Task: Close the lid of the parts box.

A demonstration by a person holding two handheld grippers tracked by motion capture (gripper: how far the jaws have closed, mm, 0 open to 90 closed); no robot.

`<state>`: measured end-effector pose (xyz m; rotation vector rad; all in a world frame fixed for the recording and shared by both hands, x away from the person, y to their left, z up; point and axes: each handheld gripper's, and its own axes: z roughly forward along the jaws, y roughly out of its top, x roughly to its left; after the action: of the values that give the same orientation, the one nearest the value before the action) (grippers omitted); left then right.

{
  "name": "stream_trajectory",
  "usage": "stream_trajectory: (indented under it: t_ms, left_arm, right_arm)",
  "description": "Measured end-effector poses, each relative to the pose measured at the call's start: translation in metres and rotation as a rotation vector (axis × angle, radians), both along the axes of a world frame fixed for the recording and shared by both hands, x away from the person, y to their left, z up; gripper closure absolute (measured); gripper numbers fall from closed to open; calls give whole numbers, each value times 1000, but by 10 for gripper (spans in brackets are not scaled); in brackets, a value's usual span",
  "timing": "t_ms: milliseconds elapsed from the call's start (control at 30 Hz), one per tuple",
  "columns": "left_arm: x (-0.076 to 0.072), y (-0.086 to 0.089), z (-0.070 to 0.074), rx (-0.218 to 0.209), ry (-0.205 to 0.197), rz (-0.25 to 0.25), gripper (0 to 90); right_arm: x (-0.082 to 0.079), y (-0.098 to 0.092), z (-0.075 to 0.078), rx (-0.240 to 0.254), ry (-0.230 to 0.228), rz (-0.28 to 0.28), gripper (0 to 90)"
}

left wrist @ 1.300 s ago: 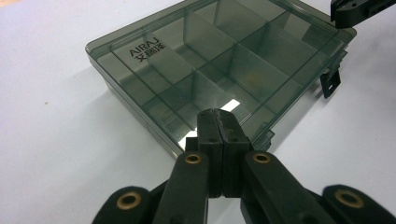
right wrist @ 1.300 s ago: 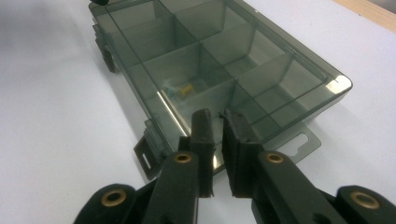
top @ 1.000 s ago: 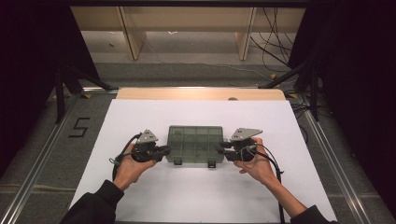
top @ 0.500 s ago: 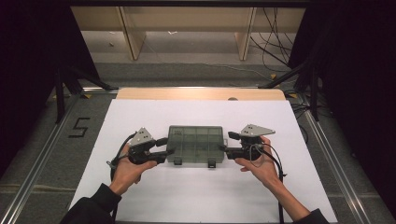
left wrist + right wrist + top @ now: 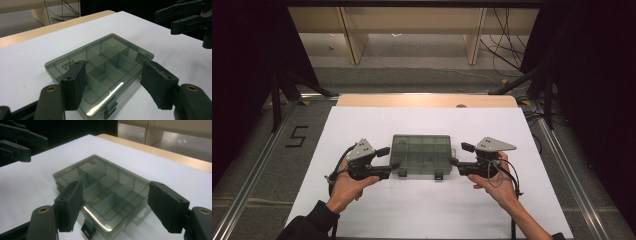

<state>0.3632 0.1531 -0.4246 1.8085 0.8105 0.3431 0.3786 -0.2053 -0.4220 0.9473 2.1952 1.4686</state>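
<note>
Centre of sheet: closed compartment box (image 5: 422, 154) lies flat, the one obstacle on the white table (image 5: 422, 215).
9 o'clock of box: left gripper (image 5: 389, 159) just beside its edge, jaws spread.
3 o'clock of box: right gripper (image 5: 460, 154) likewise.
12 o'clock: bare sheet to the wooden strip (image 5: 427, 100).
6 o'clock: bare sheet between the forearms.

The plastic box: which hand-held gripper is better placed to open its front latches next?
Left, probably, but only slightly. The left hand-held gripper sits nearer the box's front latches; both are open and off it.
</note>
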Motion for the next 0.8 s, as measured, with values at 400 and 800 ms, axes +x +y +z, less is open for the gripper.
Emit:
stream_trajectory:
  t_ms: [400, 800]
  left_arm:
    - [-7, 1, 3, -6, -20, -2, 316]
    - [-11, 3, 1, -23, -26, -5, 276]
  right_arm:
    - [-16, -12, 3, 16, -17, -23, 247]
    - [-27, -18, 5, 24, -25, -34, 233]
